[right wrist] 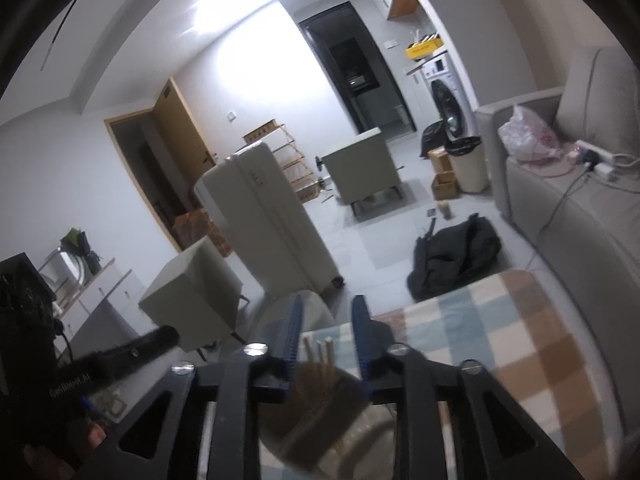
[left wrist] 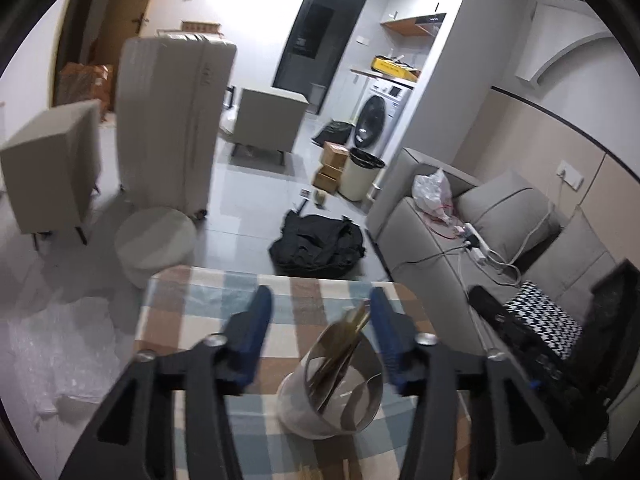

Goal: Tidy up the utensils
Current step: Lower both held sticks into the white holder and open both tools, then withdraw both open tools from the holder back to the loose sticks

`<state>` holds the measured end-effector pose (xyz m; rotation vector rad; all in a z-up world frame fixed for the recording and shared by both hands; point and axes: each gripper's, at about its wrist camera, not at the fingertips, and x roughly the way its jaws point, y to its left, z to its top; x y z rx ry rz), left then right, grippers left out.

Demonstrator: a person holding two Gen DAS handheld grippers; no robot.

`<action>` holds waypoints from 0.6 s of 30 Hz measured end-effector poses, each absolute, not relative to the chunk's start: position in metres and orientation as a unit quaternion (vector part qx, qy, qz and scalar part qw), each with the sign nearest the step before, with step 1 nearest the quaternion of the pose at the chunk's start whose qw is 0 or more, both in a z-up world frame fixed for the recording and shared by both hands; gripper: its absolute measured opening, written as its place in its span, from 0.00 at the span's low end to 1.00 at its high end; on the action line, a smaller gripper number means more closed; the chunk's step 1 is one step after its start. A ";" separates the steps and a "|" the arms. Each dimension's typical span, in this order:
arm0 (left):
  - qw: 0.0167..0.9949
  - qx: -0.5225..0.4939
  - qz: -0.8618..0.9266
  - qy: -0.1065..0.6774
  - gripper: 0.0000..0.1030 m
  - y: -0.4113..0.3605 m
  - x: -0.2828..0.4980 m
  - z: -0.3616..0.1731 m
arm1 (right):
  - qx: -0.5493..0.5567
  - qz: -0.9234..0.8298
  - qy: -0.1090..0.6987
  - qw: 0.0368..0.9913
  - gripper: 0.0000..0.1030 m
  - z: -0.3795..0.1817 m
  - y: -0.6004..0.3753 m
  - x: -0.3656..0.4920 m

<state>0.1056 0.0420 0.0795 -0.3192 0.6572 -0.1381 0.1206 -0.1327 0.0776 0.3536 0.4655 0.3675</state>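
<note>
A: Start big. What was under both cameras?

B: The table [left wrist: 192, 300] with its checked cloth, blue and tan squares, a grey sofa [left wrist: 440, 248] off to its right and a tall white suitcase [left wrist: 168, 120] standing on the floor beyond.

A: And on the cloth?

B: In the left wrist view, a shiny metal cup [left wrist: 332, 396] stood upright between the two arms of the left gripper [left wrist: 322, 312], a little toward its right finger. Gold-coloured utensils [left wrist: 348, 336] leaned out of it, their long axis tilted up and away toward that finger.

A: Was the left gripper holding anything?

B: No — its blue pads stood well apart with only cloth and the cup's rim below them. Nothing was pinched.

A: The right one?

B: The right gripper [right wrist: 326, 320] had a narrower gap, also empty at the tips. Just below it, in a blurred round holder [right wrist: 320, 412], pale wooden chopsticks [right wrist: 320, 350] stood nearly upright, their ends rising into the space between the fingers.

A: So which hand was nearer to what?

B: Each sat over its own container. My guess is that both had let go — the sticks lay almost in line with the right jaws, so any regrasp would mean closing straight across them.
</note>
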 end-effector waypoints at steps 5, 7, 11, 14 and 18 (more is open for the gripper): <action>0.935 -0.148 -0.040 0.319 0.58 0.040 0.080 0.094 | 0.161 0.175 0.224 0.945 0.43 0.087 -0.144 0.081; 0.937 -0.143 -0.035 0.315 0.60 0.038 0.069 0.101 | 0.162 0.173 0.220 0.946 0.50 0.090 -0.148 0.064; 0.942 -0.131 -0.022 0.309 0.70 0.032 0.053 0.108 | 0.165 0.176 0.217 0.946 0.53 0.093 -0.153 0.039; 0.944 -0.123 -0.018 0.304 0.72 0.029 0.042 0.110 | 0.165 0.177 0.211 0.947 0.59 0.098 -0.156 0.020; 0.945 -0.116 -0.013 0.305 0.80 0.023 0.031 0.110 | 0.166 0.177 0.202 0.949 0.66 0.101 -0.159 -0.004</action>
